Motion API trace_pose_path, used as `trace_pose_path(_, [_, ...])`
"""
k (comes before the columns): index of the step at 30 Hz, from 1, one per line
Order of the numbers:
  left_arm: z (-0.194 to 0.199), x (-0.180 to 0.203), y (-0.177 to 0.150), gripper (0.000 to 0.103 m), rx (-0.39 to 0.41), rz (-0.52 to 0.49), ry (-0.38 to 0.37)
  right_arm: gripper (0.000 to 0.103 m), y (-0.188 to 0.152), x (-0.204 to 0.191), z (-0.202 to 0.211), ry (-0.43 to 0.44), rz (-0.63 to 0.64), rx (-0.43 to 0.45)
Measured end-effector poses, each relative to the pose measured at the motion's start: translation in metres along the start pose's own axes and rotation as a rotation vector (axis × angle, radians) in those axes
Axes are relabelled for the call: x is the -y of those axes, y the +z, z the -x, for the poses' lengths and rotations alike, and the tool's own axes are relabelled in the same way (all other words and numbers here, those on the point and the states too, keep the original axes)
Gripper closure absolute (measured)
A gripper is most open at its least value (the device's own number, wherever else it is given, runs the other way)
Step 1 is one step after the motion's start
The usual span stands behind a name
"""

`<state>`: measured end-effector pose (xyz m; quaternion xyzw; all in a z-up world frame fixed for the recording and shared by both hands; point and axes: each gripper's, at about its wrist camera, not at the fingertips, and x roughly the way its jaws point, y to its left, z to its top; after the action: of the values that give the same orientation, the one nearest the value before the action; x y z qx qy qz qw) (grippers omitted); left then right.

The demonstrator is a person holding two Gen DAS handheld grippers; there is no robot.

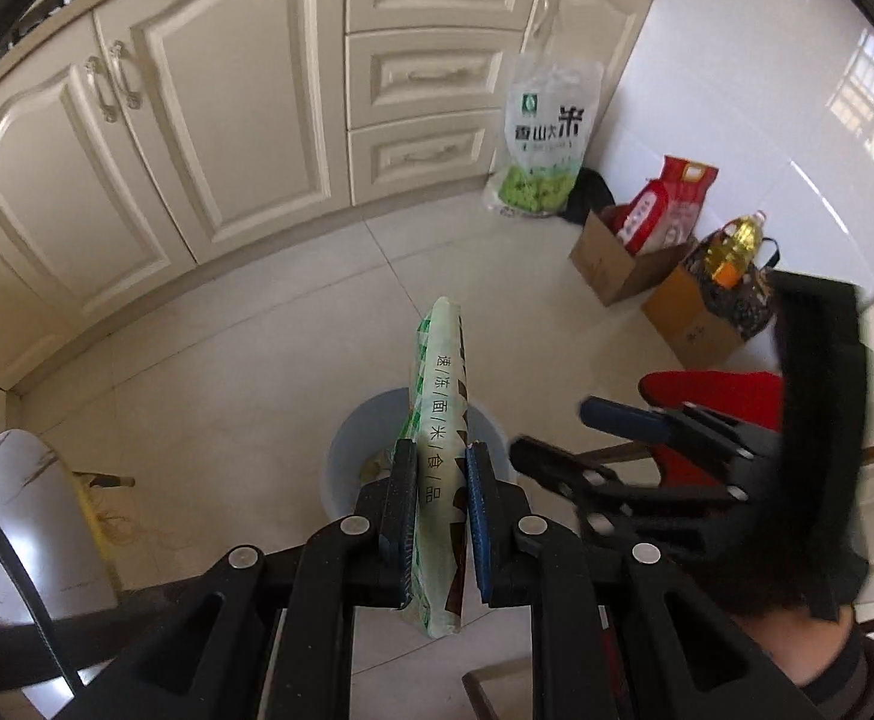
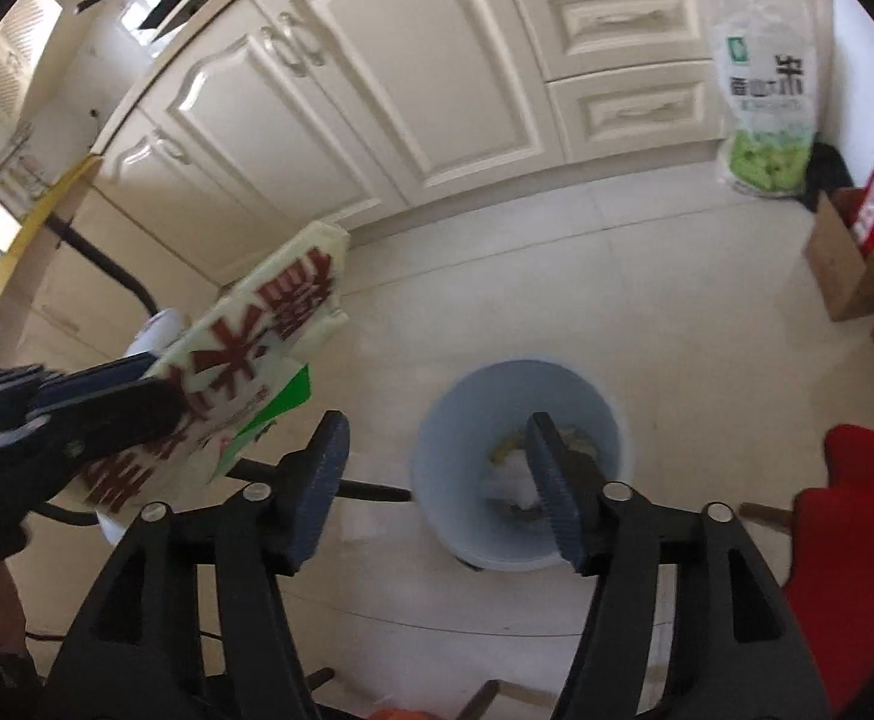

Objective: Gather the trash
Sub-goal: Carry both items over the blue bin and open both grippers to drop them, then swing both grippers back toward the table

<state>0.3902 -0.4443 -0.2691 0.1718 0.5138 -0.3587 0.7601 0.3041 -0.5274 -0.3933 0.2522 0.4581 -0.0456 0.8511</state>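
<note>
While seen from the left wrist, left hand-held gripper (image 1: 437, 516) is clamped on a frozen-food wrapper (image 1: 437, 438), edge-on above the pale blue bin (image 1: 341, 456); right hand-held gripper (image 1: 563, 444) at 3 o'clock. Right wrist: right hand-held gripper (image 2: 437, 480) spread apart, holding nothing; bin (image 2: 593, 396) at 1 o'clock on the floor, wrapper (image 2: 257, 360) at 10 o'clock.

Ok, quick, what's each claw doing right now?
Left claw: closed on the food wrapper, above the bin.
Right claw: open, empty.

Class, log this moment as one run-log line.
left claw: shut on food wrapper | right claw: open, nothing held | bin: on floor below
</note>
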Motion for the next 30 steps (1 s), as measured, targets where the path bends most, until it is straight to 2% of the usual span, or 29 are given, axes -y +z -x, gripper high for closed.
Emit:
trace_pose_path(3, [-0.02, 0.006, 0.013, 0.086, 0.003, -0.01, 0.019, 0.041, -0.005, 0.008, 0.006, -0.02, -0.011, 0.006])
trace_pose_path(5, [-0.027, 0.009, 0.014, 0.073, 0.007, -0.014, 0.039, 0.039, -0.009, 0.009, 0.012, -0.029, -0.018, 0.012])
trace_pose_path(6, [-0.027, 0.013, 0.011, 0.07, 0.009, -0.015, 0.046, 0.039, -0.009, 0.008, 0.014, -0.031, -0.016, 0.014])
trace_pose_path(8, [-0.021, 0.018, 0.004, 0.056, 0.014, -0.019, 0.043, 0.038, -0.011, 0.007, 0.022, -0.032, -0.019, 0.027])
trace_pose_path(11, [-0.003, 0.019, -0.005, 0.052, 0.046, -0.01, 0.072, 0.037, -0.013, 0.001, 0.036, -0.028, -0.019, 0.051])
trace_pose_path(13, [0.016, 0.021, -0.02, 0.051, 0.057, -0.003, 0.069, 0.036, -0.017, -0.008, 0.048, -0.029, -0.012, 0.067])
trace_pose_path(17, [0.052, 0.029, -0.043, 0.041, 0.105, -0.019, 0.107, 0.036, -0.019, -0.025, 0.073, -0.025, 0.012, 0.102])
trace_pose_path(21, [0.1, 0.031, -0.074, 0.038, 0.168, -0.017, 0.103, 0.032, -0.023, -0.052, 0.108, -0.038, 0.044, 0.16])
trace_pose_path(24, [0.146, 0.025, -0.102, 0.033, 0.244, -0.002, 0.13, 0.029, -0.025, -0.079, 0.137, -0.038, 0.079, 0.217])
trace_pose_path(26, [0.185, 0.015, -0.127, 0.026, 0.295, 0.009, 0.146, 0.021, -0.026, -0.097, 0.153, -0.041, 0.106, 0.251])
trace_pose_path(30, [0.25, -0.004, -0.174, 0.019, 0.389, 0.032, 0.173, 0.02, -0.028, -0.151, 0.185, -0.022, 0.179, 0.325])
